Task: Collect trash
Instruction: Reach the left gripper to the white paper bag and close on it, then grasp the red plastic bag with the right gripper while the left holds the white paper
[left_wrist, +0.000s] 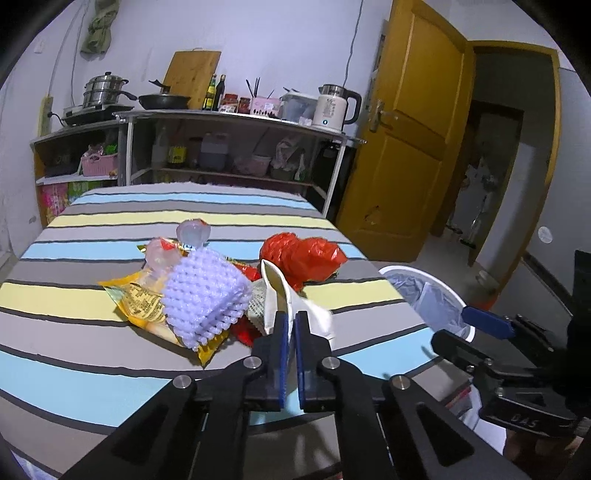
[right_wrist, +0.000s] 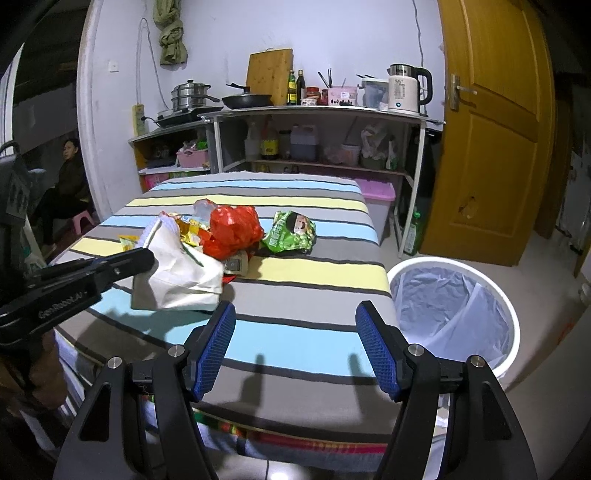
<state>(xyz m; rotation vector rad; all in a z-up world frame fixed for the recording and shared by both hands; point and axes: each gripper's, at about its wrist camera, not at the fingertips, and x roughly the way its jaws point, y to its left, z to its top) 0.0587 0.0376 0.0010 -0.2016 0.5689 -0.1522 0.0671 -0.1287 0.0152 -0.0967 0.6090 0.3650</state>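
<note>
Left wrist view: the left gripper (left_wrist: 291, 317) is clamped on a white paper bag (left_wrist: 280, 291) at the near edge of the trash pile (left_wrist: 207, 291); carrying it right to the bin (left_wrist: 436, 295) seems next.

Right wrist view: the right gripper (right_wrist: 295, 328) hangs apart, empty, left of the bin (right_wrist: 454, 306) (lined, apparently nothing inside).
</note>
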